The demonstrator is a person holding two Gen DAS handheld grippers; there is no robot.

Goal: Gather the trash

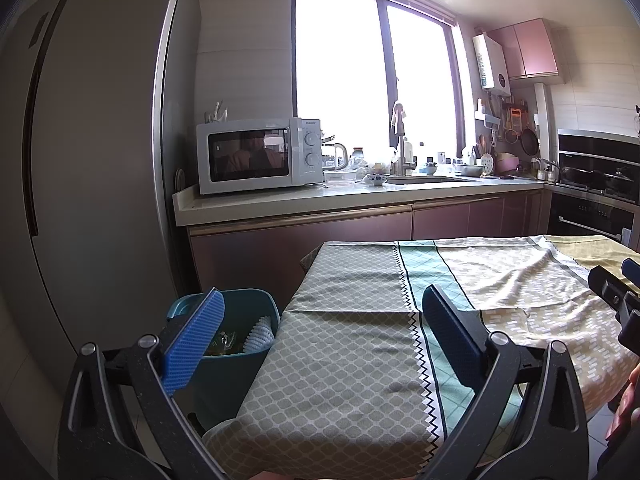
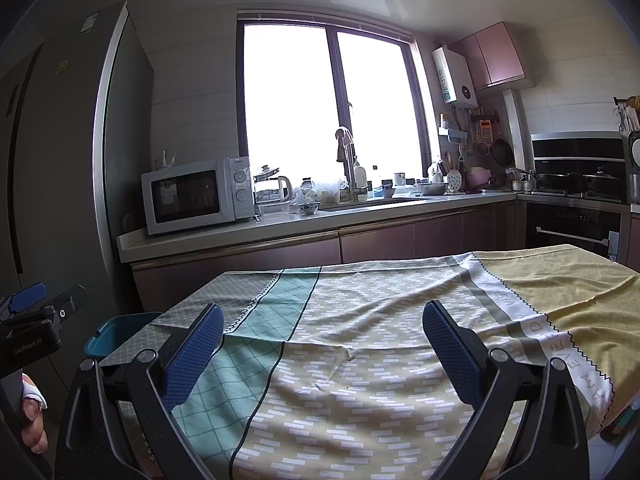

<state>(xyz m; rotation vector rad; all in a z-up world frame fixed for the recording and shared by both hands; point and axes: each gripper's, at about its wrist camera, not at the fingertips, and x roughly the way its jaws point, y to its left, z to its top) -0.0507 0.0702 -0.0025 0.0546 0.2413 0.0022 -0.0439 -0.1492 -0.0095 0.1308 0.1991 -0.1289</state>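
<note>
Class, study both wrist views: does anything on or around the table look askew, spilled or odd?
Nothing spilled. The tablecloth is rumpled, with creases across its middle. The teal bin beside the table already holds trash. Both claws, left claw and right claw, are open and hold nothing.

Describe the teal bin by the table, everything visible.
The teal bin looks like plastic, with squarish walls and a rounded rim. It stands upright and open-topped on the floor, close against the left end of the cloth-covered table. Inside lie a white ribbed item and some dark, mixed scraps I can't identify. The left tongs are open, one blue pad overlapping the bin in view. The right wrist view shows only a rim corner.
</note>
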